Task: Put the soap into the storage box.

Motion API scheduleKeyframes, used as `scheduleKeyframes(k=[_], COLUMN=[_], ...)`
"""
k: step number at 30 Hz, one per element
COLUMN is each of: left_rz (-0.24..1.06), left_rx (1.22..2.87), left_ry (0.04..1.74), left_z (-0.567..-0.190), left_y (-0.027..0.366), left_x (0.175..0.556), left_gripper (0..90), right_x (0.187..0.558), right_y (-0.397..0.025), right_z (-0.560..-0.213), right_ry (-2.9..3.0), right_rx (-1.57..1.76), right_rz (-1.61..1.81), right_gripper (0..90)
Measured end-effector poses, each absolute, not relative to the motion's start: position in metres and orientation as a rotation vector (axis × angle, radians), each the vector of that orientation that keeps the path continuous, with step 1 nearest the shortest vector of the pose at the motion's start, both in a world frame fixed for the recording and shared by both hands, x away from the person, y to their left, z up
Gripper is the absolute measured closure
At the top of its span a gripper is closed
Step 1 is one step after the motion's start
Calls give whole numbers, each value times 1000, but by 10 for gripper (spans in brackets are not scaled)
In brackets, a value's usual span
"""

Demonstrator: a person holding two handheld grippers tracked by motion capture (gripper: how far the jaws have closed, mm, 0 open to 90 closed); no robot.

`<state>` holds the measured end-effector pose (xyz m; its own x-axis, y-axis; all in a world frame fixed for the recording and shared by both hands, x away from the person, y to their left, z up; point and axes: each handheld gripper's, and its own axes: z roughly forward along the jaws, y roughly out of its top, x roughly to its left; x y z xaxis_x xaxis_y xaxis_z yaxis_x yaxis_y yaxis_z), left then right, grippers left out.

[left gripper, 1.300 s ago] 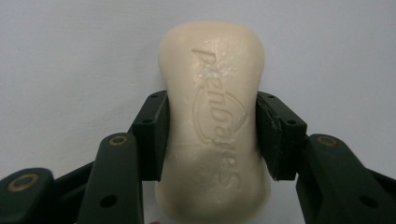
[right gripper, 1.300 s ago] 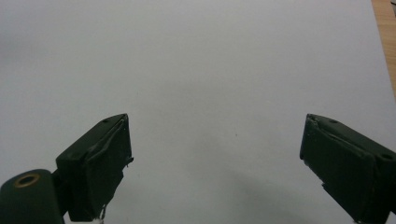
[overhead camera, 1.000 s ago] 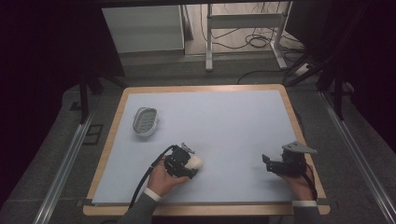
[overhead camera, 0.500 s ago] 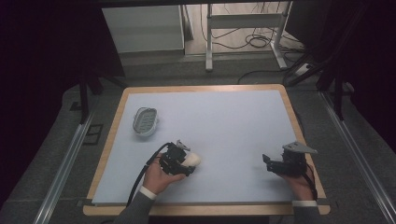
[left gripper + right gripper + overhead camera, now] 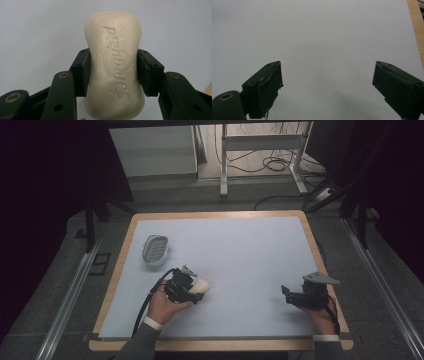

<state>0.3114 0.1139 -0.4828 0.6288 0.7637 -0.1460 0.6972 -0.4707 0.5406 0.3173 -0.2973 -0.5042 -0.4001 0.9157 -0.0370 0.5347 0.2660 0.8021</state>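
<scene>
The left tool [image 5: 113,72] is clamped on a bar of soap [image 5: 114,67], its two black jaws pressed flat against the bar's long sides at about mid-length. In the left gripper view the soap runs from 6 o'clock up to 12 o'clock, well past the jaw tips. It is a cream-coloured, rounded oblong, slightly waisted where the pads bite, with a smooth waxy surface and a brand word embossed along its face; a few small scuffs show near the top of the lettering. The jaws are matte black plastic with small brass-ringed screw holes.

In the high view the left tool [image 5: 186,287] sits at about 7 o'clock on the tabletop [image 5: 240,245], held in the person's left hand [image 5: 162,305], with the soap's [image 5: 201,285] pale end pointing toward 3 o'clock. A soap dish [image 5: 155,250], oval and pale grey with a ribbed inner floor, lies at about 9 o'clock, apart from the tool.

The right tool [image 5: 327,90] stands wide apart, its jaws at 8 and 4 o'clock in its own view, with bare tabletop between them and nothing gripped. In the high view it [image 5: 287,294] rests at about 4 o'clock, in the right hand [image 5: 320,312], a grey three-cornered plate on top. The tabletop is a smooth, matte, pale blue-grey sheet framed by a light wooden rim [image 5: 220,214].
</scene>
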Motion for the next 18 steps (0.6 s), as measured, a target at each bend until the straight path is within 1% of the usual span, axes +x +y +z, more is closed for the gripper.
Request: scheduleKeyframes(k=[18], left_rz=[162], left_rx=[2253], left_ry=[1164], left_z=[-472], left_y=[139], left_x=[318], left_gripper=[493], right_x=[317], right_y=[-298], right_z=[-504], right_ry=[2033], right_rx=[1311], right_rz=[989], right_gripper=[86])
